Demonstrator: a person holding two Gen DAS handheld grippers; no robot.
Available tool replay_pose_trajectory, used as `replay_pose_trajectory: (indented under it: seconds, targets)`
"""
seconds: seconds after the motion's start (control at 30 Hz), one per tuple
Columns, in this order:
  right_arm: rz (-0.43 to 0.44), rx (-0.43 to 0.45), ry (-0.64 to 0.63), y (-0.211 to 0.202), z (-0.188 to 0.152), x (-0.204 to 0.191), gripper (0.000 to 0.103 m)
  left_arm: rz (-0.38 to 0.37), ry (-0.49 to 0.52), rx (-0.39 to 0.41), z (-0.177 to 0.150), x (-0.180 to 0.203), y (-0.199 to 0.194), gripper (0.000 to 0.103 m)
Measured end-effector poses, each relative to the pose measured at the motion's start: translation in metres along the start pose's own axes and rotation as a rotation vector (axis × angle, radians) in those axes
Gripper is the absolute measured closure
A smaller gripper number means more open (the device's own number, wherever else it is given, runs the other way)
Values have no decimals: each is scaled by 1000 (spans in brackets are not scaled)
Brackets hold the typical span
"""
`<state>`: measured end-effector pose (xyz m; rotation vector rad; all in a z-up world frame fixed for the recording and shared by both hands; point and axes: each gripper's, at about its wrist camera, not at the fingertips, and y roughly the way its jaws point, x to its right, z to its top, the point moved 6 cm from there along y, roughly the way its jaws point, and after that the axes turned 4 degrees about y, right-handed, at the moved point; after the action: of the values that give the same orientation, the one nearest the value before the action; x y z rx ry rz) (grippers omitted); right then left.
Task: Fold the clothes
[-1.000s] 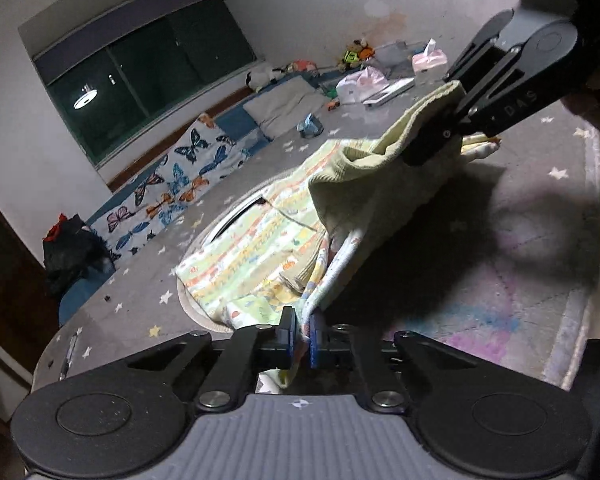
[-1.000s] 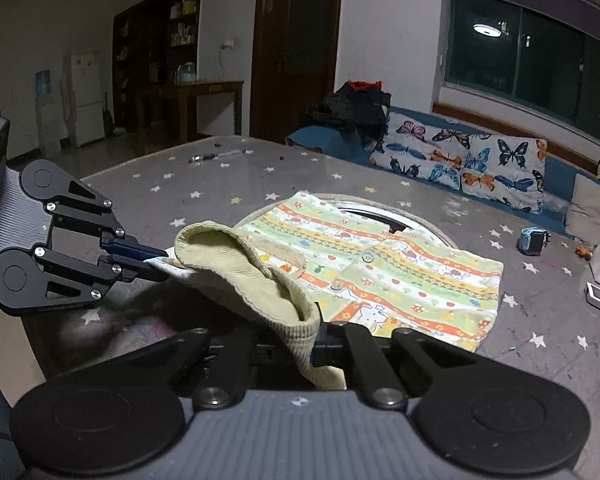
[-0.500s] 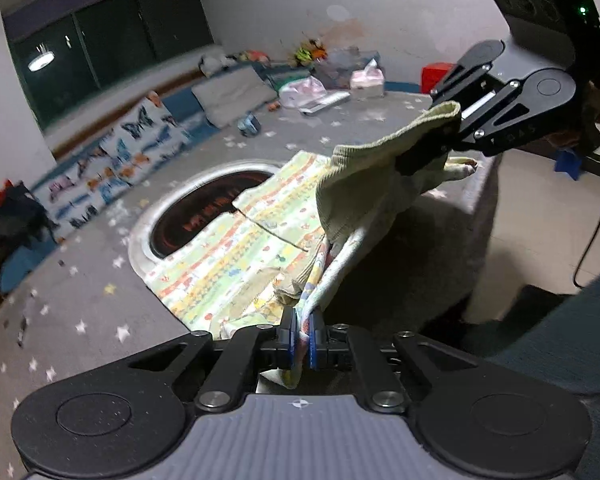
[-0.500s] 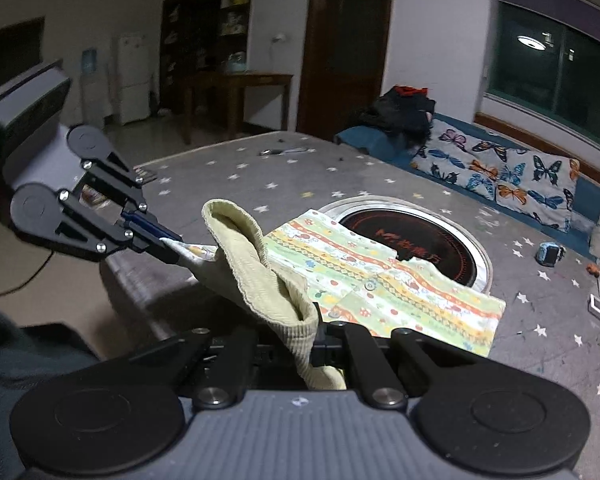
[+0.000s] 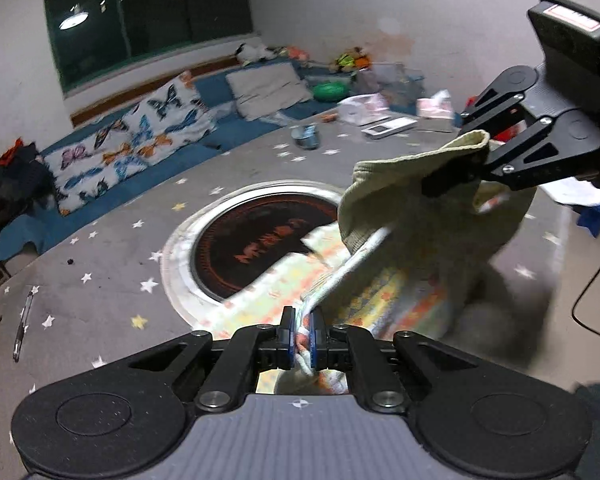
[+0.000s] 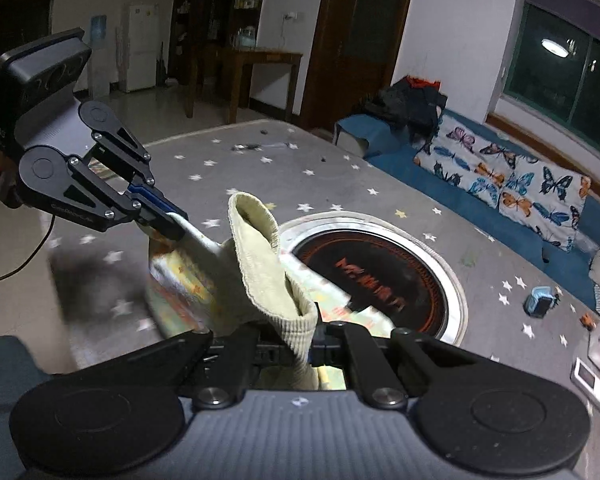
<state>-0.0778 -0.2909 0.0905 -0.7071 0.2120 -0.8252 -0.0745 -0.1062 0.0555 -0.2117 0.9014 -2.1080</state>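
Fingers on both grippers are pinched tight on cloth, nothing loose here. The left gripper has its blue pads clamped on a thin bit of printed edge of the garment, and the right gripper has its jaws closed over the thick ribbed yellow-green band of the same piece.

So the garment is strung between the two, up in the air near the front edge of the table. The held edge runs pretty much gripper to gripper, and that's the long axis I'd care about. From that line the rest of the cloth drops down and away from the person, with the printed body trailing onto the table just beside the round hob set into it. Some of it looks like it overlaps the hob's rim, but the left view is too smeared to be sure.

Neither hand is really "nearer", since both have it already. What matters is that the free cloth lies forward and below the fingers, toward the hob. My guess is whatever comes next depends on keeping that held edge level while the hanging part follows. Could be a fold being carried over, could be the piece getting lifted to lay out flat. Can't tell which from this.

Pen at the table's left edge is well out of the way.
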Motion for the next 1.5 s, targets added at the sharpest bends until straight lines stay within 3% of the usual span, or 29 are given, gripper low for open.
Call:
replay_pose_trajectory:
  seconds: [0.27, 0.33, 0.43, 0.57, 0.77, 1.0, 1.17, 1.2, 1.27, 1.43, 1.5]
  targets:
    - [-15, -77, 94, 108, 11, 60, 97, 24, -143, -99, -12, -50, 76, 95]
    - [-33, -79, 161, 130, 3, 71, 87, 30, -178, -124, -15, -62, 95, 93]
    - [-85, -50, 265, 141, -12, 87, 82, 46, -217, -140, -19, -75, 110, 86]
    - [-122, -14, 372, 122, -35, 99, 81, 103, -228, -130, -19, -84, 104, 79]
    - [-225, -27, 439, 90, -78, 108, 81, 240, -240, -147, -25, -95, 98, 79]
    - [-284, 5, 525, 76, -97, 124, 81, 208, -275, -80, -15, -73, 75, 79]
    - [-310, 31, 533, 80, -94, 124, 81, 116, -279, -58, -5, -47, 73, 79]
    - [-315, 36, 535, 80, -94, 125, 82, 102, -281, -60, -3, -43, 75, 79]
    - [-326, 47, 538, 82, -93, 125, 97, 85, -282, -62, 0, -38, 80, 79]
    - [-368, 77, 512, 80, -87, 124, 99, 75, -278, -87, -3, -35, 96, 79]
    - [-374, 39, 524, 88, -90, 127, 99, 79, -288, -106, -8, -38, 103, 79]
